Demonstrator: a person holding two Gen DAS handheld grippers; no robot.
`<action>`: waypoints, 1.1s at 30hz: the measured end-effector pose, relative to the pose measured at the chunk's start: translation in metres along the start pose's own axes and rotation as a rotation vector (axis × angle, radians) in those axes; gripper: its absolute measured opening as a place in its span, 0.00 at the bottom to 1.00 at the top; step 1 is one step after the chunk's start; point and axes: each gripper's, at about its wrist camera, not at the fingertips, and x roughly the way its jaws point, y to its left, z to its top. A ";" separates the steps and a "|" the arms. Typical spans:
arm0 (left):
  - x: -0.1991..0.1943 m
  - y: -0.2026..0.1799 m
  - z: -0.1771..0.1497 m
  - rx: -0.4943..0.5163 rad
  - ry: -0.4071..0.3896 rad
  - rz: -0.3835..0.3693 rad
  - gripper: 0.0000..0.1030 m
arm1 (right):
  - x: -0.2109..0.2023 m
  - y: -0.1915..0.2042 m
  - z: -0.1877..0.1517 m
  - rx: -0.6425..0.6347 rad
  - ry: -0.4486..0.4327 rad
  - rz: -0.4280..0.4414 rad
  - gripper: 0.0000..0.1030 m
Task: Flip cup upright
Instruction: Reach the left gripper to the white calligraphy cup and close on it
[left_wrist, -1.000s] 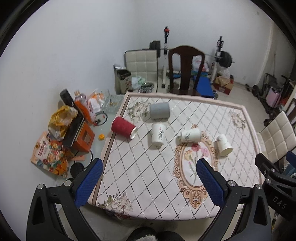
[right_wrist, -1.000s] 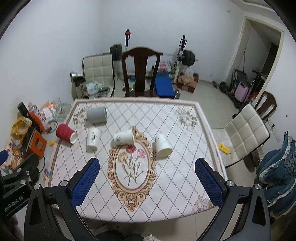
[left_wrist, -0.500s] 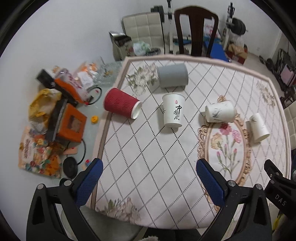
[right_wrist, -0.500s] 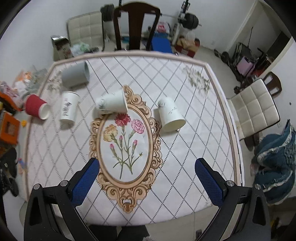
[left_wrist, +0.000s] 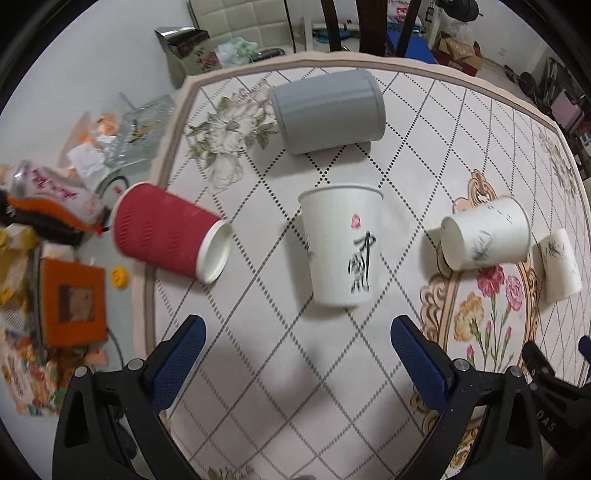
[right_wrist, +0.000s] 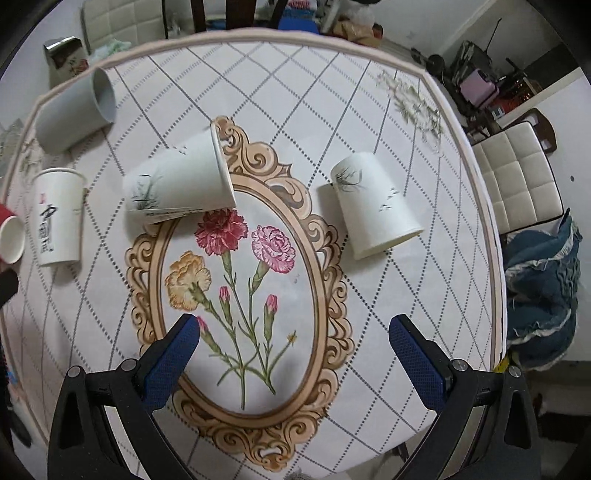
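Observation:
Several cups lie on their sides on the patterned tablecloth. A white cup with black calligraphy (left_wrist: 341, 243) lies straight ahead of my open, empty left gripper (left_wrist: 295, 354); it also shows in the right wrist view (right_wrist: 57, 216). A red ribbed cup (left_wrist: 166, 232) lies at the table's left edge and a grey cup (left_wrist: 327, 110) lies beyond. A white bamboo-print cup (right_wrist: 181, 181) and another white cup (right_wrist: 373, 206) lie ahead of my open, empty right gripper (right_wrist: 293, 350). Neither gripper touches a cup.
The tablecloth (right_wrist: 280, 302) has a floral oval medallion. The floor at the left holds an orange box (left_wrist: 72, 299), bags and clutter. A white padded chair (right_wrist: 517, 177) and blue clothing (right_wrist: 543, 295) stand off the right edge. A dark wooden chair (left_wrist: 365, 26) stands behind.
Both grippers have come down and forward towards the table, so the cups loom larger. The left one now centres on the calligraphy cup. No cup has moved.

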 end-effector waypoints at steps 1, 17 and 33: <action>0.005 0.001 0.005 0.002 0.007 -0.010 0.99 | 0.003 0.002 0.002 0.001 0.007 -0.004 1.00; 0.065 -0.003 0.049 0.007 0.065 -0.173 0.56 | 0.039 0.012 0.023 0.021 0.074 -0.051 1.00; -0.007 0.004 -0.003 0.004 -0.004 -0.124 0.56 | 0.018 -0.002 0.007 0.041 0.057 0.063 1.00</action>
